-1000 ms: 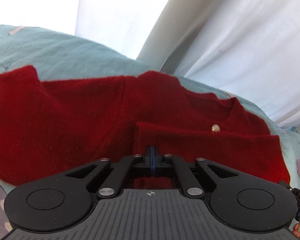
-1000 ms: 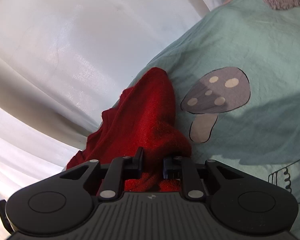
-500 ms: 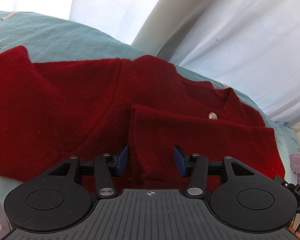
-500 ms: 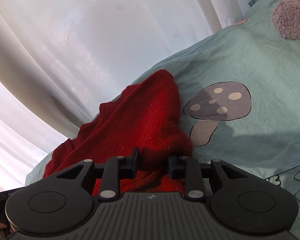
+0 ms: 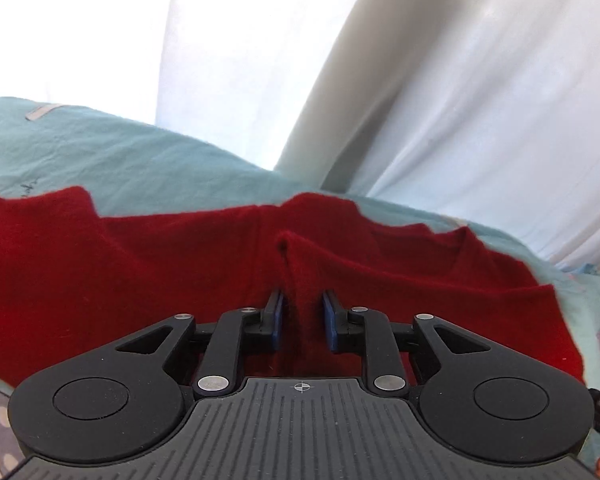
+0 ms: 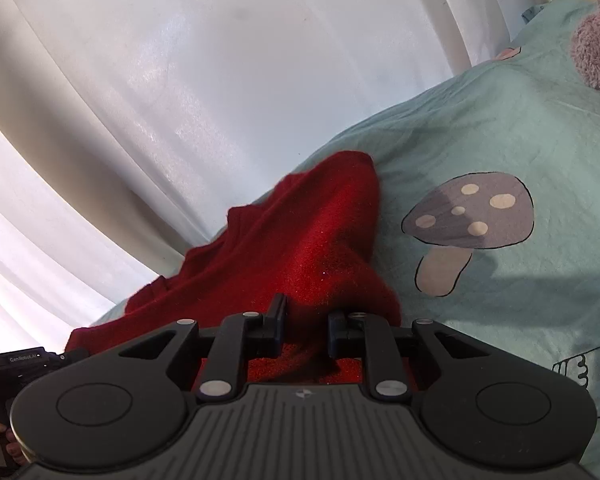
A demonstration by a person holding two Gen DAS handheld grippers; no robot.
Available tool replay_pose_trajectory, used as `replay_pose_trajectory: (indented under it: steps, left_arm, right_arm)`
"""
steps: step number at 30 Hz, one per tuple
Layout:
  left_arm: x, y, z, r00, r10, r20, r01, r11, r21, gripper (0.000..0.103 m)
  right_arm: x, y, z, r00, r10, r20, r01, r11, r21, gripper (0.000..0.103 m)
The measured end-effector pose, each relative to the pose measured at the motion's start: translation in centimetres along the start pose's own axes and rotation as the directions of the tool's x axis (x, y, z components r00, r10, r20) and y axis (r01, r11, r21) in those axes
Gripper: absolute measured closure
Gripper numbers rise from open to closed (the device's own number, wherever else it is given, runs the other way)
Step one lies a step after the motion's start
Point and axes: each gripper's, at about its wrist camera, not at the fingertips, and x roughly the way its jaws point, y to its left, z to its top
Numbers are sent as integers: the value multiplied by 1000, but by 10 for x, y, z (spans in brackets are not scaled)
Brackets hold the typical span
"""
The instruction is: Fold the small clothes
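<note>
A dark red knitted cardigan [image 5: 140,280] lies spread on a teal bedsheet [image 5: 140,160], one flap folded over its front. My left gripper [image 5: 302,316] is closing its jaws, and a raised ridge of the folded flap stands pinched between the blue pads. In the right wrist view the same cardigan [image 6: 300,240] runs away toward the curtain. My right gripper [image 6: 306,320] is also closing, with a bunched end of the red knit between its pads. The cloth under both gripper bodies is hidden.
A white curtain [image 5: 460,120] hangs close behind the bed. The sheet [image 6: 500,128] carries a grey mushroom print [image 6: 468,216] right of the cardigan. A purple plush [image 6: 596,48] sits at the far right. The other hand-held gripper [image 6: 20,364] shows at the lower left.
The left jaws went from shut to wide open and have narrowed on a ridge of the flap, hiding the button. The right gripper kept its pinch and rolled a little.
</note>
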Motion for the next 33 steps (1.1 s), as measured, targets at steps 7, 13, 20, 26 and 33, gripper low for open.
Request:
replay_pose_trajectory:
  steps: [7, 13, 20, 26, 33]
  left_arm:
    - [-20, 59, -11, 1000, 7, -2, -7, 986, -169, 6]
    - [-63, 123, -14, 996, 45, 79, -16, 941, -337, 6]
    - [-74, 171, -17, 987, 142, 73, -99, 906, -412, 6]
    - [-93, 227, -11, 954, 286, 90, -202, 835, -511, 6]
    - [-103, 316, 3, 941, 325, 89, -159, 662, -733, 6]
  right_arm:
    - [-1, 7, -6, 996, -80, -50, 77, 996, -52, 62]
    - [-29, 37, -7, 998, -43, -53, 37, 993, -112, 53]
    - [5, 93, -18, 998, -26, -50, 9, 947, -321, 67]
    - [53, 115, -49, 989, -108, -105, 46, 879, -474, 74]
    - [31, 103, -40, 990, -66, -121, 16, 930, -368, 73]
